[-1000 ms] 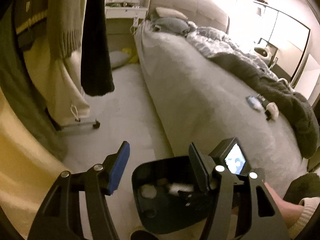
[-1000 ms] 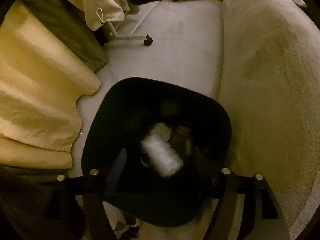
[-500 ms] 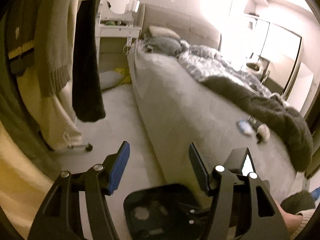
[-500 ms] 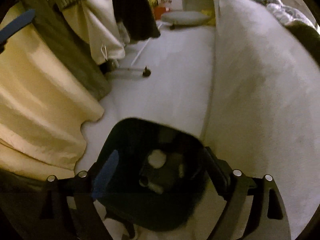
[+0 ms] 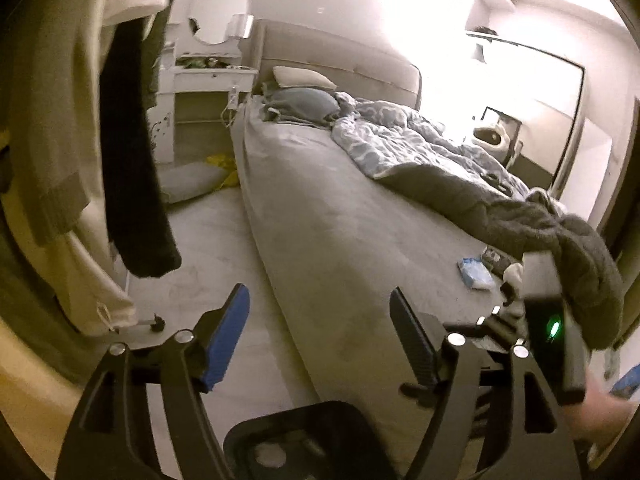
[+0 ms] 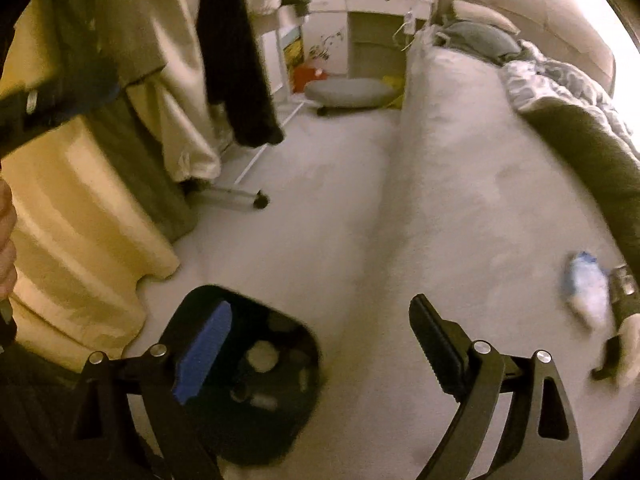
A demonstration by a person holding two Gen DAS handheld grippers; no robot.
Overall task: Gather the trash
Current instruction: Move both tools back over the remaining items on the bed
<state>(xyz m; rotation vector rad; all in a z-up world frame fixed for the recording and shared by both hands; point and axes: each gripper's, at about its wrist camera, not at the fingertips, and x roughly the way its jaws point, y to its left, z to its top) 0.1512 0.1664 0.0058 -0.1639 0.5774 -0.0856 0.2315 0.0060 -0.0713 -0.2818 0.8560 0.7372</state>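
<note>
A black trash bin (image 6: 248, 384) stands on the floor beside the bed, with several pieces of trash inside; its rim also shows in the left wrist view (image 5: 304, 436). A blue and white wrapper (image 5: 474, 274) lies on the grey bed near the dark blanket, and it also shows in the right wrist view (image 6: 584, 288). A small dark object and a white object (image 5: 514, 272) lie next to it. My left gripper (image 5: 320, 340) is open and empty above the bed's edge. My right gripper (image 6: 320, 348) is open and empty, over the bin and the bed's side.
The bed (image 5: 360, 220) fills the right side, with a dark blanket (image 5: 560, 228) and a patterned duvet. Clothes (image 5: 136, 160) hang on a wheeled rack at the left. A yellow curtain (image 6: 80, 220) hangs by the bin. A grey cushion (image 6: 348, 94) lies on the floor.
Both grippers have lifted up and away from the bin toward the bed. The white trash piece seen between the right fingers now lies in the bin. The wrapper on the bed came into the right view.
</note>
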